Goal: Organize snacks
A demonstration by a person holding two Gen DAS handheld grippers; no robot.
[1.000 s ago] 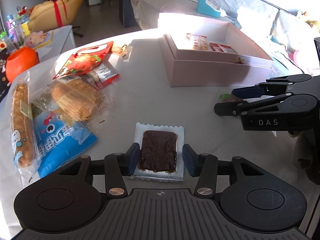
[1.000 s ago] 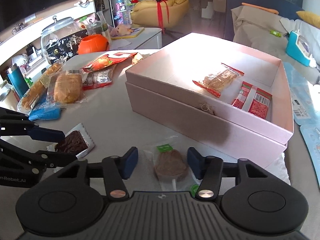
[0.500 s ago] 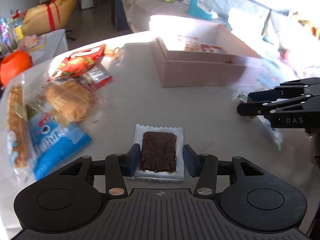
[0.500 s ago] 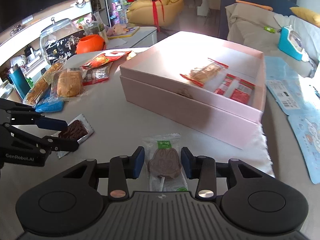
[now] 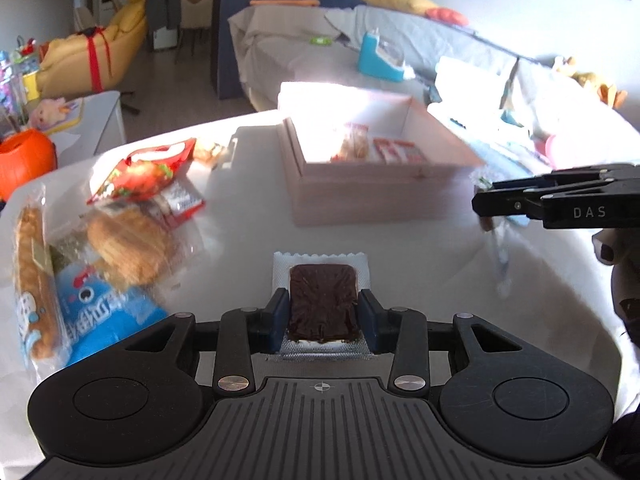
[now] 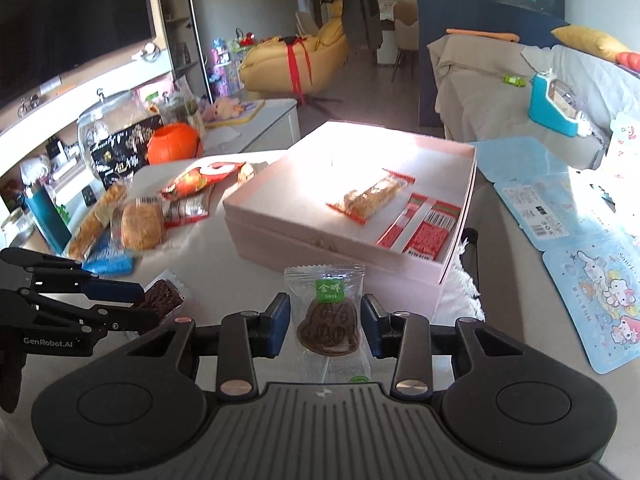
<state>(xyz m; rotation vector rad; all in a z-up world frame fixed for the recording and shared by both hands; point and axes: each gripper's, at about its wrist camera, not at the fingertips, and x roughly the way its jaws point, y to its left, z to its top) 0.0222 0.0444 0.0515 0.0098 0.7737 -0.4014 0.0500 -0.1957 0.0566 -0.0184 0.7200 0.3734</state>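
Note:
A dark chocolate bar in a silver wrapper sits between the blue pads of my left gripper. Its jaws are closing and the pads press the wrapper's sides; it is also seen at the left gripper. My right gripper is shut on a clear packet with a brown lollipop, held off the table just before the pink box. From the left wrist view the right gripper hangs right of the pink box. A biscuit bar and red packets lie in the box.
Loose snacks crowd the table's left: round bread, a red bag, a blue packet, a long bread. An orange pumpkin bucket stands beyond. Blue cartoon sheets lie right of the box.
The left pads have closed in onto the chocolate wrapper. The right gripper shut on the lollipop packet and lifted it off the table, nearer the box.

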